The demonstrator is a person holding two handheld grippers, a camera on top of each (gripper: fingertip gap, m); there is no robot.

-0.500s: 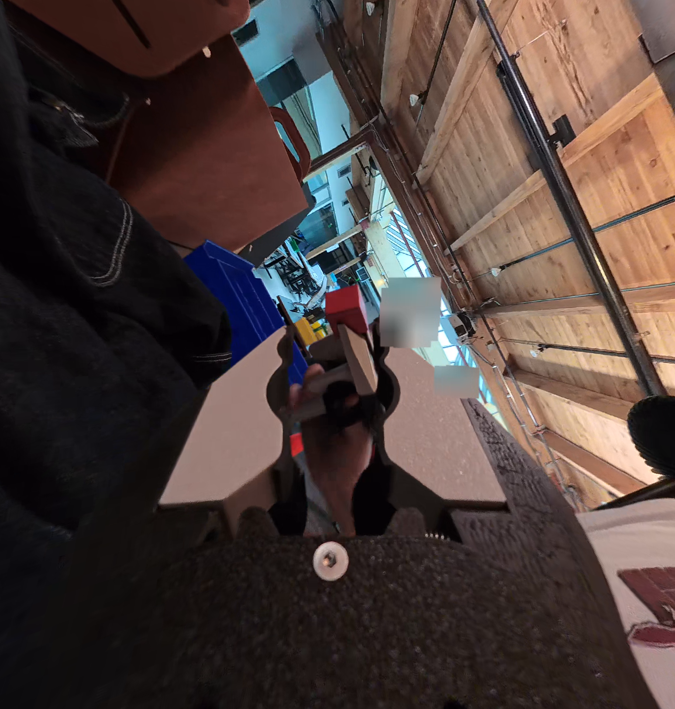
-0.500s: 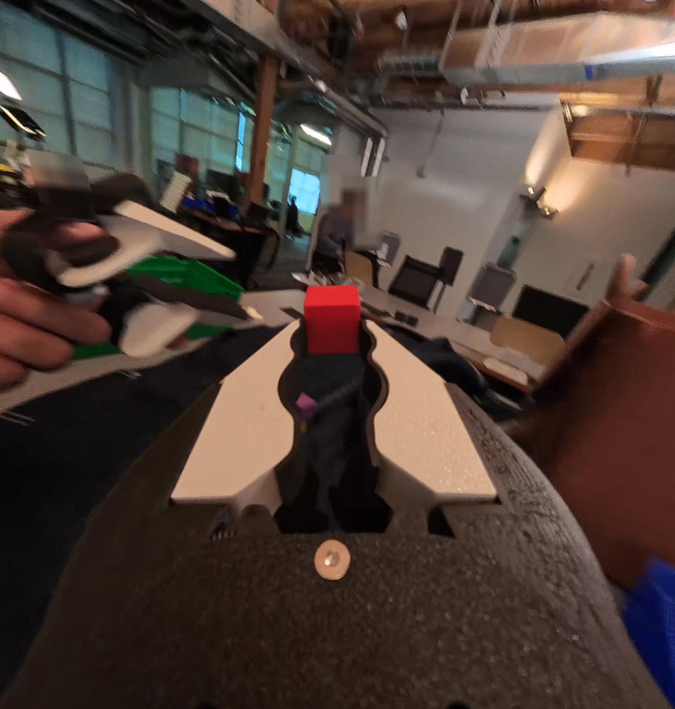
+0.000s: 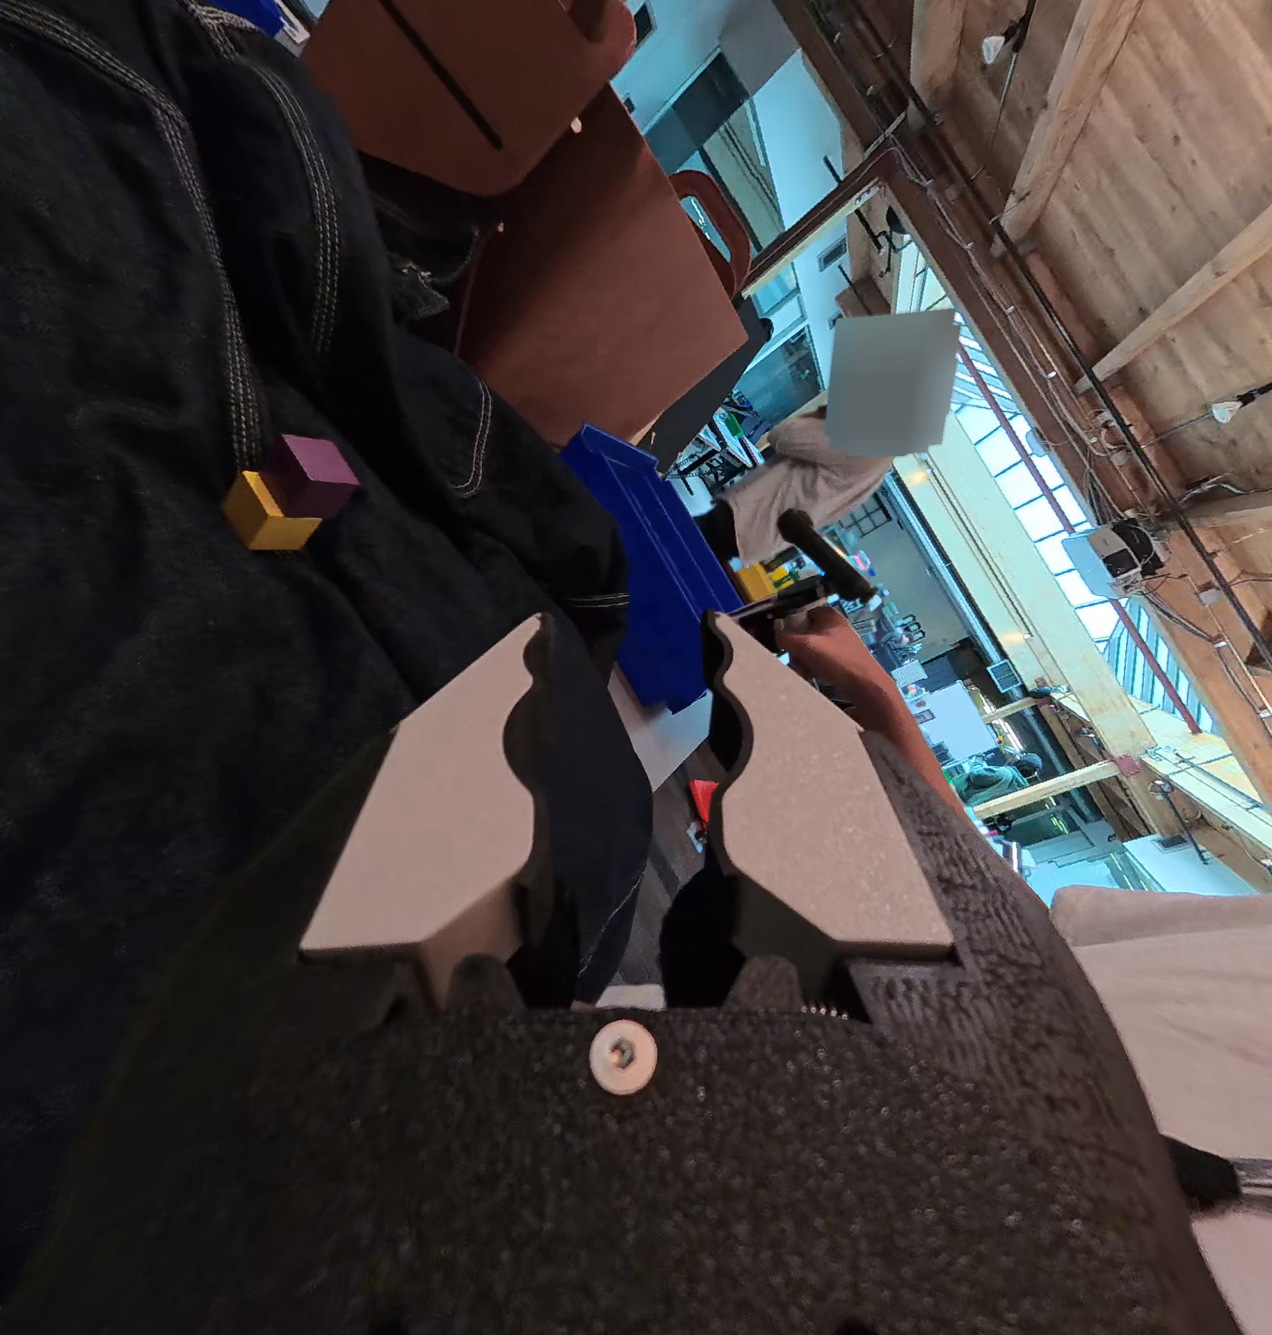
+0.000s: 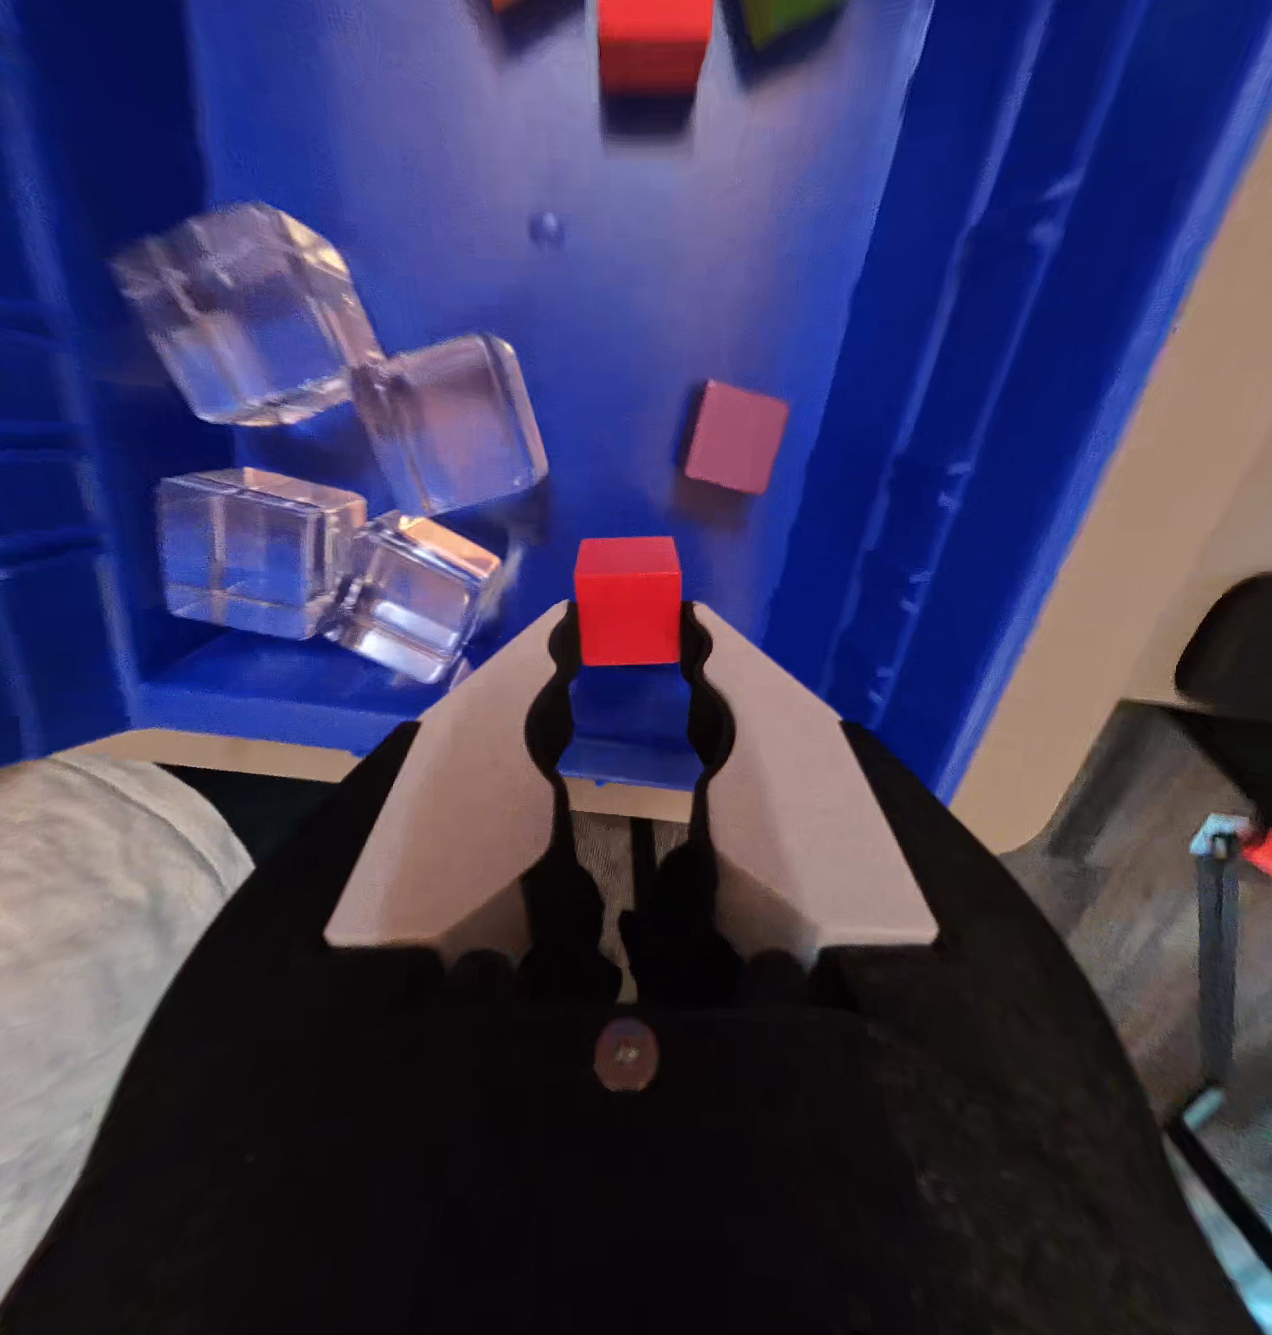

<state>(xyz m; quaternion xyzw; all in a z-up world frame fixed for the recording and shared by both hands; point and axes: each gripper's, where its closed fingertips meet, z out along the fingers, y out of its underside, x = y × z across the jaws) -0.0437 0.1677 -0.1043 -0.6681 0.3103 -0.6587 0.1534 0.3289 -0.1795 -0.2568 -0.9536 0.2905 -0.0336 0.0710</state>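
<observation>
The right gripper (image 4: 628, 605) holds a small red cube (image 4: 627, 599) between its two fingertips, the jaws closed on the cube's left and right faces, just as it did half a second ago. What has changed is the place: before, the right wrist view looked across the room, and now it looks down into a blue plastic bin (image 4: 929, 376), with the cube held above the bin's floor. In the bin lie four clear transparent blocks (image 4: 315, 462) in a loose group to the left, a small pink-purple cube (image 4: 736, 437) just to the right and beyond the fingertips, and a second red cube (image 4: 654, 43) at the far end. The left gripper (image 3: 622, 625) has its jaws standing clearly apart and holds nothing; earlier a hand with the other tool showed between them, and now dark denim cloth (image 3: 149, 650) fills the gap. On this cloth, to the left of the fingers and apart from them, a small yellow cube (image 3: 264, 514) and a small dark purple cube (image 3: 316, 477) now show, touching each other.
</observation>
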